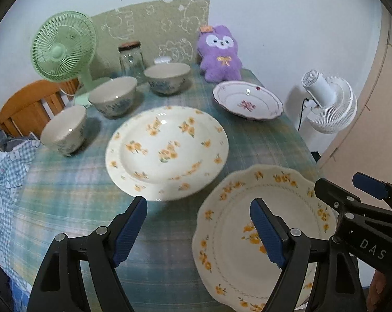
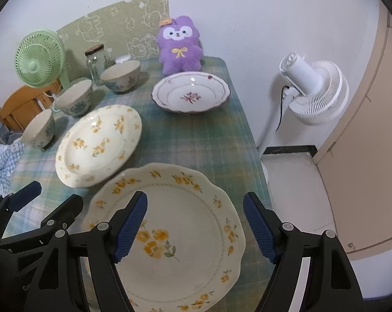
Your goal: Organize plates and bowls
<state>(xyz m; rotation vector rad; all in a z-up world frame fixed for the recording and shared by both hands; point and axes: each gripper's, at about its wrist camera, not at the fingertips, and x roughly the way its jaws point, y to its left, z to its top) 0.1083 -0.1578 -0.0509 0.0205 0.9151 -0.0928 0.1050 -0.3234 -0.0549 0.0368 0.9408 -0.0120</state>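
Across the counter [image 2: 222,135] three plates [image 2: 99,143] and three bowls [image 1: 114,96] lie separately, none stacked, so the sorting looks hardly begun. Both the left gripper [image 1: 198,231] and right gripper [image 2: 196,226] hover tilted downward above the nearest scalloped plate [image 2: 193,223], jaws spread, holding nothing.

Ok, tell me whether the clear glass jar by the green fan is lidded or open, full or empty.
Lidded and apparently empty: the clear glass jar carries a brown lid, and the background shows straight through its walls.
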